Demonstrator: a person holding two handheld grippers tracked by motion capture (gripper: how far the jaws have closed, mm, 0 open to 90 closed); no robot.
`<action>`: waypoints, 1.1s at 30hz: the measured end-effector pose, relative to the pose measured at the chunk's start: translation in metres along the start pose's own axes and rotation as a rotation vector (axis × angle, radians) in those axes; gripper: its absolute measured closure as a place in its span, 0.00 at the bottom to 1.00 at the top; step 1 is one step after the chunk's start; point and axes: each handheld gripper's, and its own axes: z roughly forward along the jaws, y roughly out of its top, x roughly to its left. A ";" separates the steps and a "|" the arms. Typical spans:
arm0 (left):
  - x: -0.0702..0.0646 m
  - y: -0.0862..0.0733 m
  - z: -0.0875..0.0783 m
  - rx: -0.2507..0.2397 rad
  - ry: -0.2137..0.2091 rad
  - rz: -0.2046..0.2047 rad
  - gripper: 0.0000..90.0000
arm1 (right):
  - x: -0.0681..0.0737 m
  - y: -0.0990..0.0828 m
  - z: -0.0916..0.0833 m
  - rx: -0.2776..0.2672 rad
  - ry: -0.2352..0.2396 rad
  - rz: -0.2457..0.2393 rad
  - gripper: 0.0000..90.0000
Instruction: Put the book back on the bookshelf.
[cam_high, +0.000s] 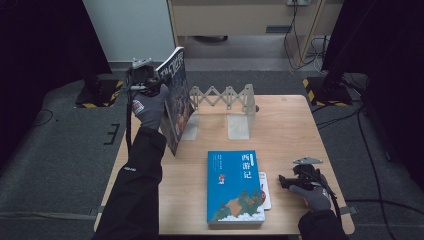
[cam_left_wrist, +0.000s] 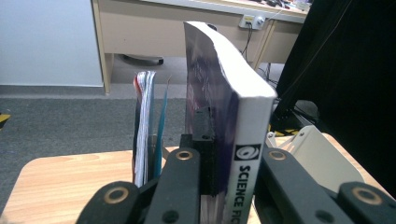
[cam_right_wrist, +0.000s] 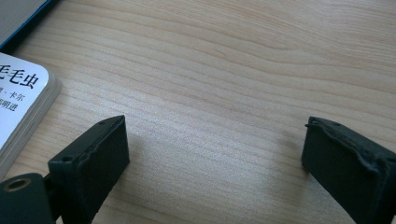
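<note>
My left gripper (cam_high: 161, 80) is raised over the table's far left corner, shut on a thick dark-covered book (cam_high: 176, 102) that stands upright and tilted. In the left gripper view the jaws (cam_left_wrist: 224, 140) clamp this book (cam_left_wrist: 238, 116) near its white spine, which reads "SCIENCE FIC". A loose sheaf of pages (cam_left_wrist: 143, 126) hangs apart on the left. The cream folding book rack (cam_high: 223, 97) stands just right of the book. A blue book (cam_high: 235, 185) lies flat at the front. My right gripper (cam_high: 284, 181) rests low on the table, open, its jaws (cam_right_wrist: 215, 140) wide over bare wood.
A small white book (cam_high: 265, 190) pokes out from under the blue book's right edge, and its rounded corner (cam_right_wrist: 23, 102) lies beside my right gripper's left jaw. The rack's end plate (cam_left_wrist: 322, 154) is close on the right. Black stands and cables surround the wooden table (cam_high: 285, 130).
</note>
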 end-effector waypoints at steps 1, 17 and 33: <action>0.000 -0.001 0.002 -0.003 0.003 0.000 0.91 | 0.000 0.000 0.000 0.000 0.000 0.000 0.09; -0.001 -0.019 0.022 -0.011 0.063 0.041 0.91 | 0.000 0.000 0.000 0.002 0.003 0.001 0.08; -0.013 -0.010 0.013 -0.029 0.070 0.061 0.91 | 0.000 0.000 0.000 0.000 0.000 -0.001 0.08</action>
